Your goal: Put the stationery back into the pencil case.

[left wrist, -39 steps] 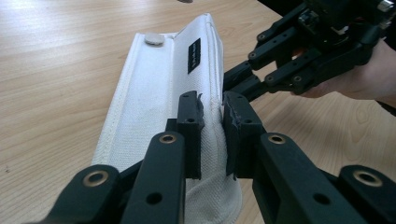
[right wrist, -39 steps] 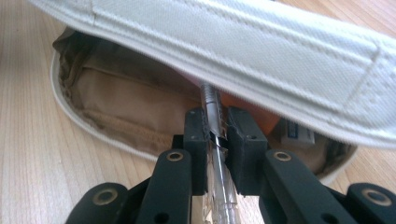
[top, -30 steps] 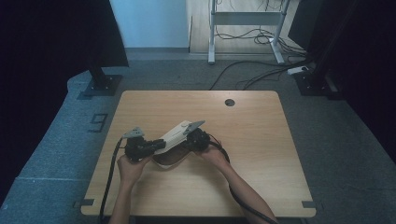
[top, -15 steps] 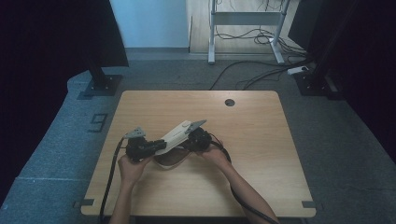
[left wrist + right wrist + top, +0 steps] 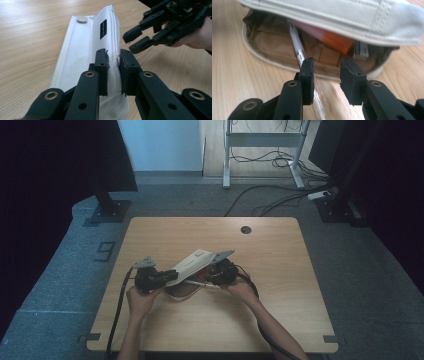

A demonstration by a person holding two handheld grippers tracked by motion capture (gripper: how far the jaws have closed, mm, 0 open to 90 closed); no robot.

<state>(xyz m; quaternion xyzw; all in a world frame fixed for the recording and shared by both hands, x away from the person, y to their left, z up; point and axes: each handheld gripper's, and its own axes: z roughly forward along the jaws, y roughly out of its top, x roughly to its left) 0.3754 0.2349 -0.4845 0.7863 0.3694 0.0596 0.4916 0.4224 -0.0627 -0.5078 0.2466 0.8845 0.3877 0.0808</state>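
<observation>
Near the middle of the wooden table, a little toward the person's edge, a cream canvas pencil case is lying on its side with its flap lifted, so that the brown-lined inside is exposed to the right gripper view. The flap is held up by the left gripper, whose jaws are closed tight on a fold of the cream fabric near one end of the case; this grip is judged to serve as a prop, keeping the mouth open and the case steady while the other tool works. Inside the opening a clear-barrelled pen is seen leaning out, its lower end running across the lip of the case and down beside the left-hand pad of the right gripper; an orange-and-pink item and a small white item are lodged deeper under the flap. The right gripper's jaws have just been opening and now stand partly apart, with nothing pressed between the pads: the pen is lying alongside one pad rather than clamped. From this it is judged that the pen has been let go at the mouth of the case, or is about to be taken up afresh; which of the two cannot be told.
</observation>
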